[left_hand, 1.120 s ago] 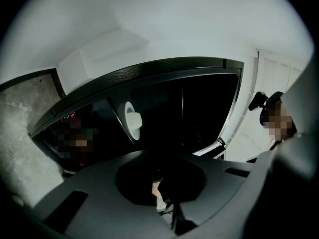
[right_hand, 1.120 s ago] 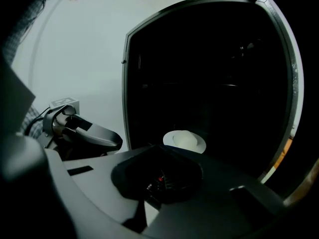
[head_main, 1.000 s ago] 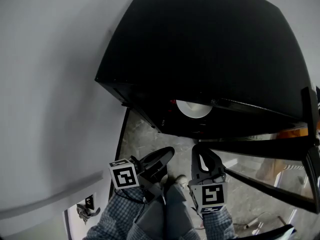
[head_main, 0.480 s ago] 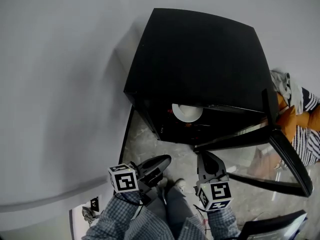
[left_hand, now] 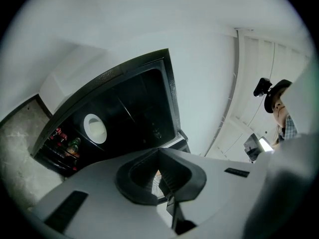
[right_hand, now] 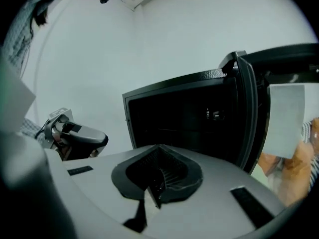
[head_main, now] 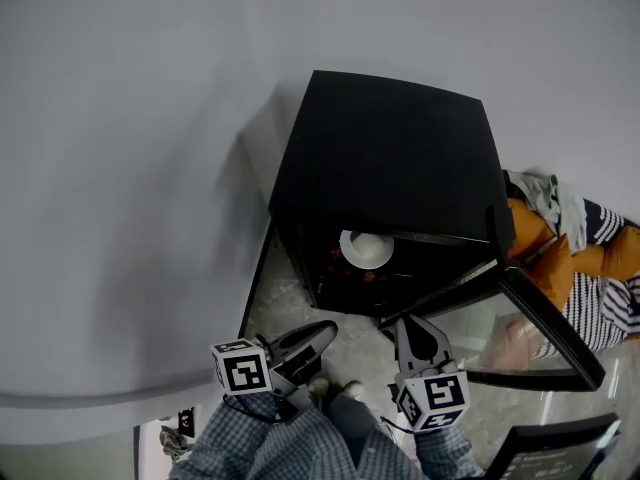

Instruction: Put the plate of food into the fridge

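Plate [head_main: 366,247] sits inside open fridge [head_main: 390,148], 12 o'clock from grippers. Left gripper [head_main: 322,331], right gripper [head_main: 409,326] clenched, empty, clear of fridge: plate apparently delivered. Door [head_main: 548,316], 3 o'clock, not yet closed.

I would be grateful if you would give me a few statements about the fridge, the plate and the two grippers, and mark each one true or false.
1. The door of the fridge stands open. True.
2. The right gripper is holding the plate. False: the plate sits inside the fridge, and the right gripper is shut on nothing.
3. The left gripper has its jaws together with nothing between them. True.
4. The fridge is white. False: it is black, and stands against a pale wall.
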Demonstrator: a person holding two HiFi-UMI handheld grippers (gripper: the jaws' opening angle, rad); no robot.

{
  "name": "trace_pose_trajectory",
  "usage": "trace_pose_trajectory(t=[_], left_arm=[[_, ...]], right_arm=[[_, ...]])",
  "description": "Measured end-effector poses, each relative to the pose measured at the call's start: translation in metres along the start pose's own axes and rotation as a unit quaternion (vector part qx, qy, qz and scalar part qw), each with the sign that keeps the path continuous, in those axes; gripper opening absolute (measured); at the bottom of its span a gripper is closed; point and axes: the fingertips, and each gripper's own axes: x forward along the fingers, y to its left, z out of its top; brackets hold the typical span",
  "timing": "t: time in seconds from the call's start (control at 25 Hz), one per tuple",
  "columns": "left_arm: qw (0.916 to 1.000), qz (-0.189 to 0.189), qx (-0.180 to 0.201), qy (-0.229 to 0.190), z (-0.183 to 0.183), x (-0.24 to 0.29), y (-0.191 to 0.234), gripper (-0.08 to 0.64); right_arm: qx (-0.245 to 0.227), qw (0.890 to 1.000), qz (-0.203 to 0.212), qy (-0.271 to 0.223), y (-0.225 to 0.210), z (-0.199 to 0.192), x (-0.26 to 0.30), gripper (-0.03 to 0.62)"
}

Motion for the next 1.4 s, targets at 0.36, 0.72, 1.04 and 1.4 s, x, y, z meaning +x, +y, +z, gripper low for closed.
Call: trace_pose_trajectory(t=[0.36, 0.72, 1.04, 1.4], left_arm=[[0.9966, 0.003, 0.082, 0.001, 0.020, 0.000, -0.046, 0.006], [0.9841, -0.014, 0.177, 0.005, 0.031, 0.020, -0.090, 0.006], [0.9594, 0.013, 0.282, 0.002, 0.032, 0.031, -0.094, 0.006], [0.9484, 0.020, 0.316, 0.023, 0.016, 0.036, -0.096, 0.006]], right_arm=[[-0.023, 0.998, 0.002, -0.057, -0.002, 0.056, -0.022, 0.008], [-0.051, 0.994, -0.011, -0.099, -0.010, 0.090, -0.050, 0.008], [-0.042, 0.993, -0.013, -0.109, -0.012, 0.091, -0.056, 0.008], [-0.067, 0.991, 0.014, -0.112, 0.019, 0.093, -0.058, 0.008]])
